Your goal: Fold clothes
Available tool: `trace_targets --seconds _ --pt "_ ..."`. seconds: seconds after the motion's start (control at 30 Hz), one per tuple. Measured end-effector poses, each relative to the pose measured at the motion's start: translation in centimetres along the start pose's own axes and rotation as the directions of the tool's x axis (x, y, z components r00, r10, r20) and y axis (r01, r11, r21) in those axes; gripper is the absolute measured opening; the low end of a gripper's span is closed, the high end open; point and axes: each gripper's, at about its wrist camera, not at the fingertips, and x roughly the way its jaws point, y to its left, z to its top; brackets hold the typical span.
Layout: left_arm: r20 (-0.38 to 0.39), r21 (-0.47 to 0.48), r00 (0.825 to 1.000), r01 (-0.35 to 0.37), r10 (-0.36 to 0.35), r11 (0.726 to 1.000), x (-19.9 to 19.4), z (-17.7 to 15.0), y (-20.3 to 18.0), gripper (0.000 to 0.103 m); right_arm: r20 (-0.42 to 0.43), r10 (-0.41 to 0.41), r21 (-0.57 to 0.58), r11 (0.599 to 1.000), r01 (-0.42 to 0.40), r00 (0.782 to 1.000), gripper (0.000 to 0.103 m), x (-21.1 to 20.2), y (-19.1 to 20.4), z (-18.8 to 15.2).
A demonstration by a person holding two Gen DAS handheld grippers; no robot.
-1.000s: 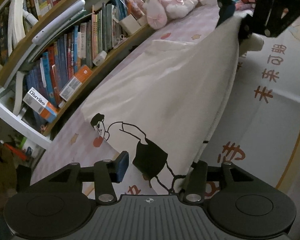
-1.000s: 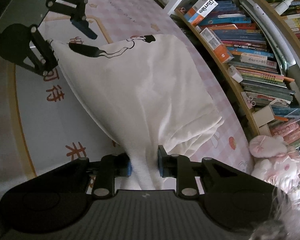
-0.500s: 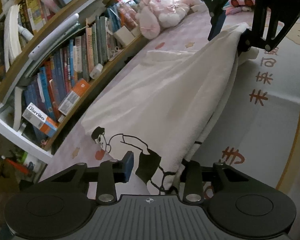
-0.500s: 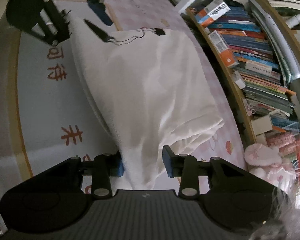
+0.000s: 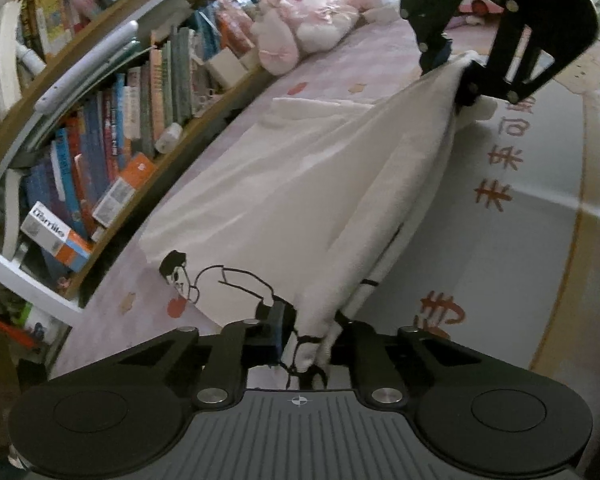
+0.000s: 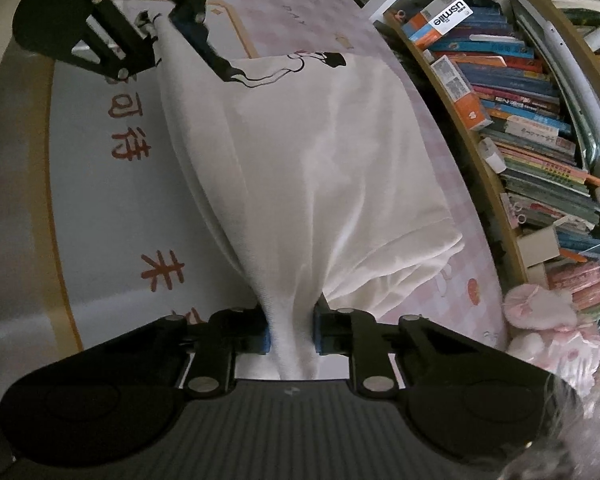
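Clamped at both ends, the white fabric garment with a black line-drawn cartoon figure (image 5: 300,184), stretched between the two grippers above a pale mat with red characters (image 5: 496,192) on the pink patterned bed cover (image 6: 380,40). Left gripper (image 5: 306,340) just squeezed in, fingers (image 5: 278,328) now clenched on the printed end. Right gripper (image 6: 291,336) also just tightened, fingers (image 6: 264,338) pinching the bunched plain end. Far edge of the cloth draped down beside the crowded wooden bookshelf (image 5: 112,128). Pink plush toy (image 6: 540,312) near the shelf.
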Motion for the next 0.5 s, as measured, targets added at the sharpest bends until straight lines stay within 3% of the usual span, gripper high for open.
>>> trace_targets --seconds 0.13,0.27,0.5 --pt "0.0 0.007 0.999 0.054 -0.054 0.999 -0.7 -0.1 0.7 0.007 0.007 0.039 0.04 0.998 -0.04 0.999 0.016 -0.7 -0.3 0.1" --pt "-0.004 0.104 0.989 0.15 -0.151 0.983 -2.6 -0.5 1.2 0.007 0.011 0.127 0.059 0.99 -0.128 0.992 0.016 -2.3 -0.4 0.0" --pt "-0.069 0.149 0.934 0.356 -0.35 0.922 -5.0 -0.2 2.2 0.008 0.012 0.293 0.177 0.94 -0.29 0.956 0.016 -5.2 -1.0 0.3"
